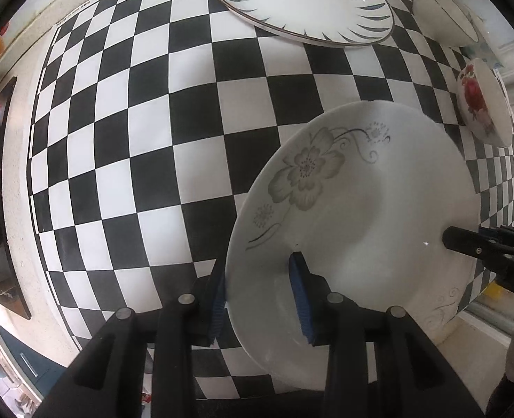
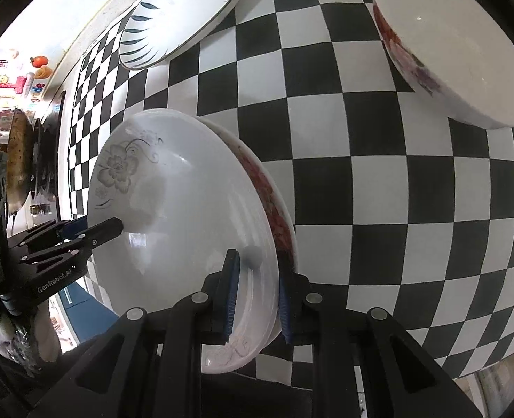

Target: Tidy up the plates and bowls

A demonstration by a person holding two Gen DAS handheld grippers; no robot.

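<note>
"GenRobot.AI" lettering on left gripper (image 2: 93, 233), its jaws, like right gripper (image 2: 257, 299) jaws, pinching grey-flowered plate (image 2: 173, 216).

flower plate (image 2: 187, 209): glossy ceramic | checkered mat (image 1: 152, 139): matt, smooth | fingers (image 1: 300, 299): ribbed blue pads

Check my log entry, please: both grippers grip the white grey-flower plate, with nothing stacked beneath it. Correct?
Not quite. Both the left gripper and right gripper grip the white grey-flower plate, but the right wrist view shows a red-flowered dish stacked beneath it.
</note>
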